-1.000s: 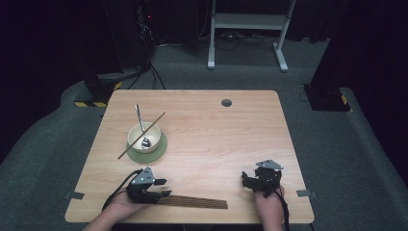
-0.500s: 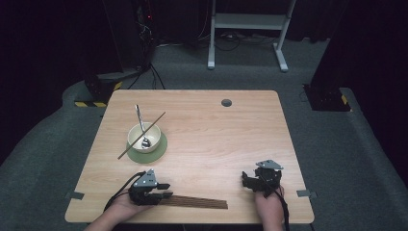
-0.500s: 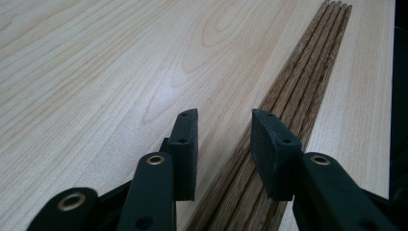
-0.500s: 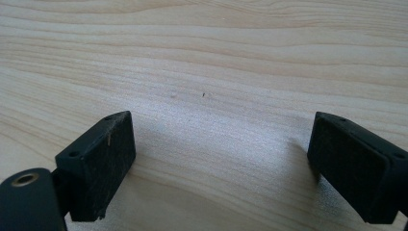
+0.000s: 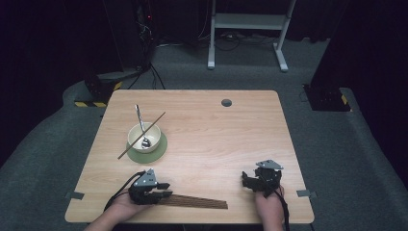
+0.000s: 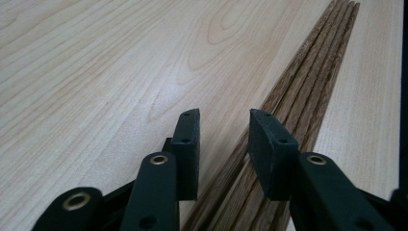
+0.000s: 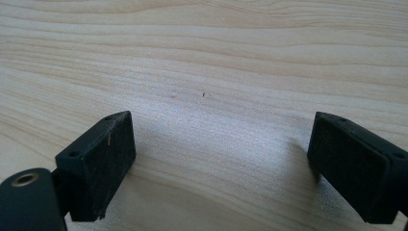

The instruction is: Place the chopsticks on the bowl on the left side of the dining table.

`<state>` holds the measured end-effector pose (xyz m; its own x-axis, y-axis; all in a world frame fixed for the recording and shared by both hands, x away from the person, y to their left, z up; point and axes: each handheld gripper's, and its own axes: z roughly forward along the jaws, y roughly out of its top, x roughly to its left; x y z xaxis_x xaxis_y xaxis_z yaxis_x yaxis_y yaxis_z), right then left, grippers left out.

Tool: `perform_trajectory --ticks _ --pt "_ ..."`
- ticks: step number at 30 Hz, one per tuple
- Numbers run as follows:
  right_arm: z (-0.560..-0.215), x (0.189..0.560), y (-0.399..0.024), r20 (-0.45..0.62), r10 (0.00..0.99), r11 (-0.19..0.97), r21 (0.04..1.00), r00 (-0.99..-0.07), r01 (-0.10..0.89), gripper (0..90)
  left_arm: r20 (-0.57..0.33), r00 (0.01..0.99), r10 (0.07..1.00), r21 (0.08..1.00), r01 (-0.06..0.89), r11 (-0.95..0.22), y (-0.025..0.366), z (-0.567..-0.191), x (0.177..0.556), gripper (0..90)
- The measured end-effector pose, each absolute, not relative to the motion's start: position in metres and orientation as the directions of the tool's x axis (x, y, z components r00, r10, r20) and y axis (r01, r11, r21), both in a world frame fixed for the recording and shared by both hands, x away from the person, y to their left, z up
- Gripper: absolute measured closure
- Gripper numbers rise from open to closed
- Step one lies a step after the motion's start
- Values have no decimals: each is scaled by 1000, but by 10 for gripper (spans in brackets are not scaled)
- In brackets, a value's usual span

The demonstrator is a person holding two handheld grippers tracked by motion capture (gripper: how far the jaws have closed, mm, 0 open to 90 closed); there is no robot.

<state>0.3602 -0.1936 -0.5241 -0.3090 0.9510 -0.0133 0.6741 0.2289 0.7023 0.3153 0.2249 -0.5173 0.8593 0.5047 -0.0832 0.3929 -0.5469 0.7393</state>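
Observation:
A bundle of dark brown chopsticks [image 5: 197,201] lies along the table's near edge. My left gripper [image 5: 166,189] rests over its left end, and the jaws have just been closing. In the left gripper view my left gripper [image 6: 223,130] still shows a gap between its pads. The left edge of the chopsticks [image 6: 308,91] runs through that gap, and the right jaw stands over the other sticks. My right gripper [image 5: 250,180] sits near the front right. In its own view my right gripper [image 7: 221,139] is wide open over bare wood.
A cream bowl [image 5: 144,138] on a green mat [image 5: 161,148] stands at the left of the wooden table [image 5: 216,139]. It holds a spoon [image 5: 139,120], and a single chopstick [image 5: 153,123] lies across its rim. A cable hole [image 5: 226,102] sits near the far edge.
The left gripper's jaws have drawn a little closer together over the end of the chopsticks. Both hands stay where they were.

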Motion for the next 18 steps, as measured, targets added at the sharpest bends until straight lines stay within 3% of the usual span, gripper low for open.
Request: perform_trajectory --ticks 18 --pt "-524 360 -194 -11 951 227 702 -307 675 92 -82 869 488 742 381 -552 228 -521 317 715"
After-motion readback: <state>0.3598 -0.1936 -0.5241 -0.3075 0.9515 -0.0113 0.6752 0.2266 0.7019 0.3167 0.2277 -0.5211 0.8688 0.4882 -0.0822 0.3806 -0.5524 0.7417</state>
